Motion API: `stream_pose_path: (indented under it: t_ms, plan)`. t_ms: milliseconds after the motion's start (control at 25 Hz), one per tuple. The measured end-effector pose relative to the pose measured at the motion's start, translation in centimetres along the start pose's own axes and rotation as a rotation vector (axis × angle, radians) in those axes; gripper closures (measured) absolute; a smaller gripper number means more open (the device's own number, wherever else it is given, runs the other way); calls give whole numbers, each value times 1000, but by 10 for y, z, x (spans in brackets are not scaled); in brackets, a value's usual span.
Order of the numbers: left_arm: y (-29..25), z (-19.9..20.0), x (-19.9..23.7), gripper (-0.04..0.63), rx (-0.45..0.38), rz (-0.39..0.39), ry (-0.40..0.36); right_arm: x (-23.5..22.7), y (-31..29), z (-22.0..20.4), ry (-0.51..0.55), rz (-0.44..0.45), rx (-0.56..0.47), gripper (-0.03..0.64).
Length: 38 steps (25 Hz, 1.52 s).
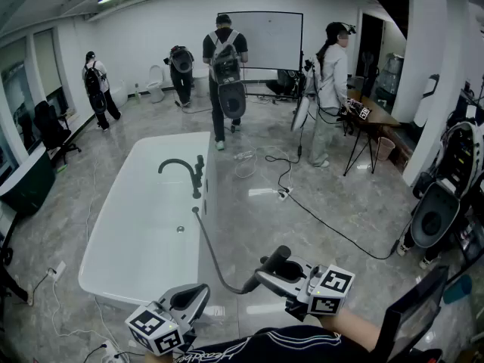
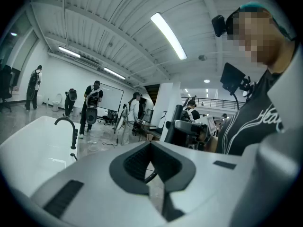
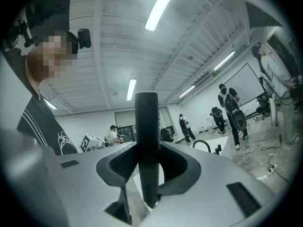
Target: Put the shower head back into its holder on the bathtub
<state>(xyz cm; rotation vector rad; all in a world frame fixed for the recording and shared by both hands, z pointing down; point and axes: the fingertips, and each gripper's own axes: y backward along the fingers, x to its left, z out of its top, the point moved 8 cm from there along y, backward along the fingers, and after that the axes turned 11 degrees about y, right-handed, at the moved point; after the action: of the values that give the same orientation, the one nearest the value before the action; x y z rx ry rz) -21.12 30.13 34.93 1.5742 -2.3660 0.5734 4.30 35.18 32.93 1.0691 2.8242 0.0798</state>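
Right gripper (image 1: 281, 272), in the head view, grasps the black cylindrical shower head (image 1: 274, 259) beside the long white bathtub (image 1: 128, 240), its grey hose (image 1: 214, 257) trailing to the rim near the black curved faucet (image 1: 181, 169). Left gripper view: left gripper (image 2: 151, 145) clenched, empty. Right gripper view alone shows the handle upright between both pads.

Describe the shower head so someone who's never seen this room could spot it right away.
Start at the long white bathtub in the middle of the floor. A dark hose leaves its right rim and ends at the shower head, a black rod-shaped handset clamped in the right tool. Unlike the curved black faucet, it is held off the tub.
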Motion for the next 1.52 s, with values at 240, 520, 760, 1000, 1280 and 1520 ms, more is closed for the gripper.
stream_pose_path:
  t_ms: [240,520,760,1000,1280,1520]
  plan:
    - [-1,-7,8,591,4,-19,6,3,-4,-5,13,-1,14,479]
    - [-9,-8,18,591,12,-41,10,-4,-11,-5,5,-19,20,479]
    - [-31,-4,15,591,7,-61,-28,-23,-3,0,-16,-24,15,479]
    - [-16,-16,17,591,13,-73,-14,-5,1,6,-15,-39,13,479]
    - [-44,-20,35,589,76,-68,19,-39,-1,7,-64,-36,-12,479]
    - [-91,-8,56,589,153,-50,42,-108,-18,6,-132,-1,-32,479]
